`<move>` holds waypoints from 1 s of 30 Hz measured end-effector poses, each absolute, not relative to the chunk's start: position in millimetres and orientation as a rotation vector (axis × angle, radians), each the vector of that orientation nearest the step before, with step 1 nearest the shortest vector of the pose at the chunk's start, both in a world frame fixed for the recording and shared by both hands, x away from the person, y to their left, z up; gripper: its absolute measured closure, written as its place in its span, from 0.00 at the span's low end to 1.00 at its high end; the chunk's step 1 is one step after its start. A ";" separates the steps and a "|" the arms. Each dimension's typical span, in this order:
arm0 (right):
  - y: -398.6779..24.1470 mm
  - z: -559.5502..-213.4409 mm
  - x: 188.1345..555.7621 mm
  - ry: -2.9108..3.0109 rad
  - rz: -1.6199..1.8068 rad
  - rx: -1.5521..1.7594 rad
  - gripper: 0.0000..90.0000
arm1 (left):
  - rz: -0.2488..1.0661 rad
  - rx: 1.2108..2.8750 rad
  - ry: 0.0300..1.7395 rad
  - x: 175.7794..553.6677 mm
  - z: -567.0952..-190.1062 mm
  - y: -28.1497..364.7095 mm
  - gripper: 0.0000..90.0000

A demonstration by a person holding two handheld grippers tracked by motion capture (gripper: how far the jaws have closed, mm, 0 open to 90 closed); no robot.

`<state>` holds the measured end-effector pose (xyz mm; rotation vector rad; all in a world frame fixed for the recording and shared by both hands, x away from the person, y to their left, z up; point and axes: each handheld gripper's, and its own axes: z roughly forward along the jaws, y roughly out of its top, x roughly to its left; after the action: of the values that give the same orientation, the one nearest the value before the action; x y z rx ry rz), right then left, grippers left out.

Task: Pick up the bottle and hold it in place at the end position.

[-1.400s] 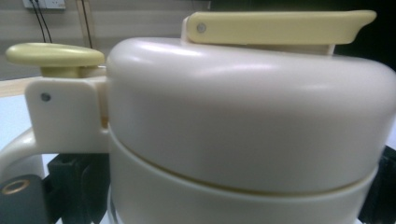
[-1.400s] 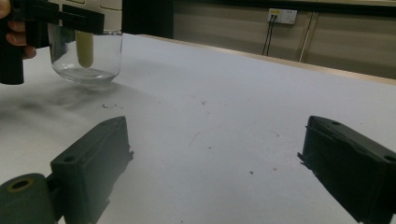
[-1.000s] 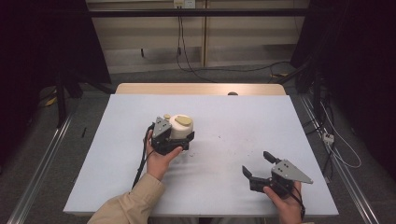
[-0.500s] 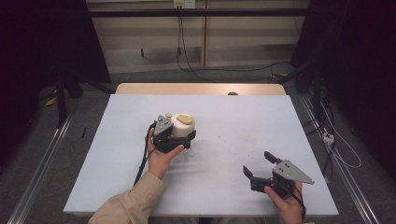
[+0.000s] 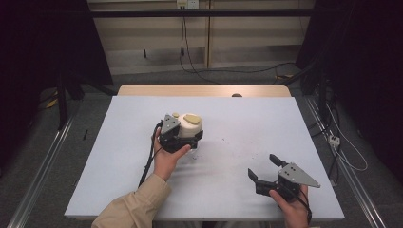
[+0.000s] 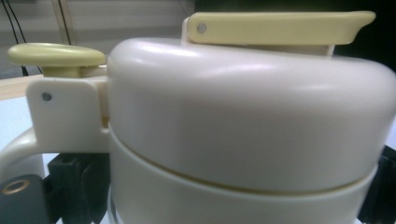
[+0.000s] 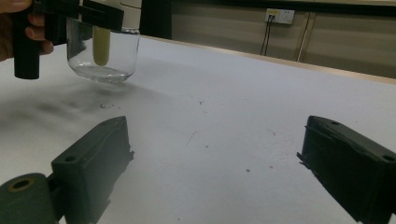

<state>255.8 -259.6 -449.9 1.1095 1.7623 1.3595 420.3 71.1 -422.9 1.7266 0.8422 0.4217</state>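
The left gripper (image 5: 186, 137) is clamped on a jug (image 5: 190, 127) with a cream top and a clear glass body, near the middle of the table (image 5: 237, 123). In the left gripper view the jug's cream lid (image 6: 243, 112) sits right in front of the jaws, with the black jaw pads pressed against the body on either side, low in the picture. The pale yellow lever (image 6: 280, 27) lies flat on top of the lid, and a round yellow button (image 6: 56, 55) stands over the handle (image 6: 28, 144), off to one side of the fingers.

In the right gripper view the jug's glass base (image 7: 103, 51) appears to hang a little above the table, with a soft shadow beneath it, so the jug looks lifted rather than resting. It looks empty, with only a yellowish tube running down inside.

The right gripper (image 5: 267, 170) rests low near the table's front edge, well apart from the jug, its jaws spread wide with nothing between them; only bare tabletop lies ahead of its fingers (image 7: 93, 163).

As a judgement: the grasp and the lift of the jug look done. Carrying it somewhere, setting it down, or working the lid is not yet done, and the right gripper has no part in the work so far.
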 end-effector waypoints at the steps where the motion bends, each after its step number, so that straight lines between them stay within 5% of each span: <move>1: -259.6 -449.8 255.8 1.760 1.361 1.110 0.08 | 0.421 1.724 0.842 420.5 -422.8 70.7 0.07; 30: -260.4 -450.4 255.5 1.760 1.360 1.116 0.08 | 0.392 1.750 0.820 430.5 -423.2 55.0 0.07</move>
<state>255.5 -260.4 -450.4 1.1155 1.7602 1.3600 430.5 55.0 -423.2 1.7502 0.8202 0.3918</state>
